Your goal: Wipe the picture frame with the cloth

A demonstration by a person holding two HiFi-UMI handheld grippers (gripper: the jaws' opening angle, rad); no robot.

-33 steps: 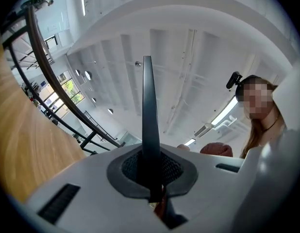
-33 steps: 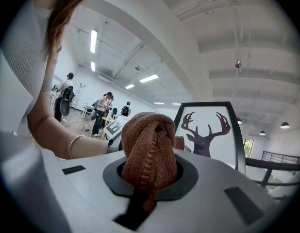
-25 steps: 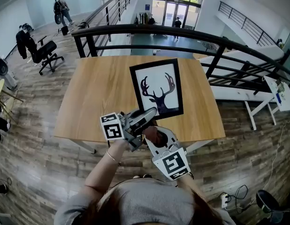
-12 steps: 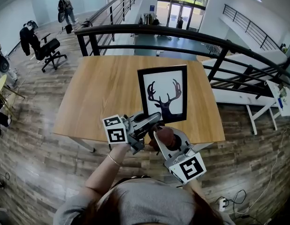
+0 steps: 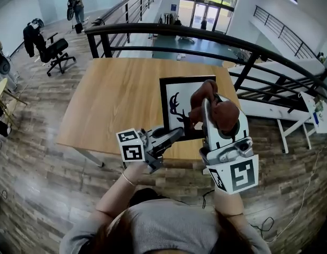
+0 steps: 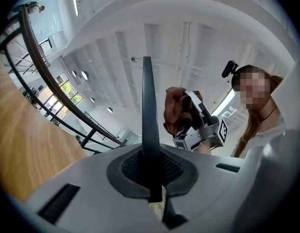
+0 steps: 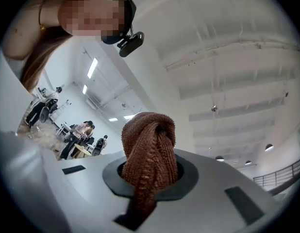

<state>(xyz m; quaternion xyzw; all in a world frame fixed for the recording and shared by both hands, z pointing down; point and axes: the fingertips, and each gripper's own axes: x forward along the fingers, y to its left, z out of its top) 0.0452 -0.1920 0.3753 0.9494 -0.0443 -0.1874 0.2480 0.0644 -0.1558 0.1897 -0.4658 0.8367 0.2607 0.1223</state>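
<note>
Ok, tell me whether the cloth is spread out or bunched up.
Bunched up. The brown cloth is a tight wad clamped in the right gripper, its folds twisted together with no flat part spread open.

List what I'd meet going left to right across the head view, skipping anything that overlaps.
office chair → left claw, shut → right claw gripping the cloth → white table
</note>
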